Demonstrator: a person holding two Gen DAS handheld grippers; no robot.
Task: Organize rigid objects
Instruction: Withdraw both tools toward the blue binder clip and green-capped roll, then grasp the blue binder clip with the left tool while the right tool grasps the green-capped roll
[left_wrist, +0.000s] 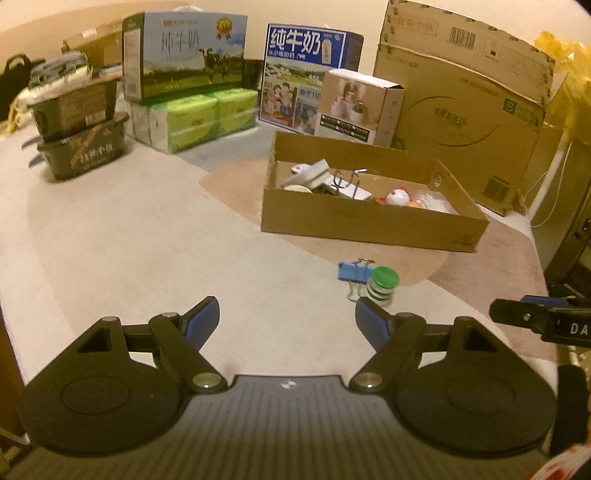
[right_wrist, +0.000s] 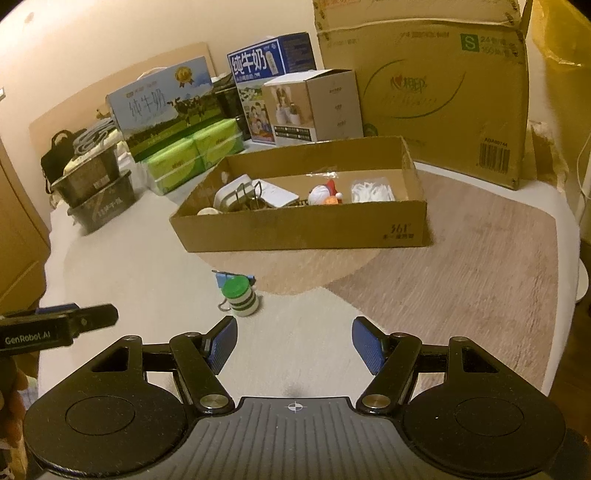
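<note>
- Left wrist view shows the left claw (left_wrist: 287, 320) spread wide and empty above the pale counter (left_wrist: 129, 240); the right claw (right_wrist: 294, 342) is equally wide and holds nothing.
- Two loose items wait on the counter just in front of the cardboard tray (left_wrist: 369, 221): a small green-capped bottle (left_wrist: 382, 286) and a blue binder clip (left_wrist: 354, 272), touching or nearly so.
- Risk, as I judge it: closing on the bottle could nudge the clip, or tip the bottle and send it rolling.
- The bottle stands upright, long axis vertical, cap up.
- The clip's wire handles point toward the claws, from what I can make out.
</note>
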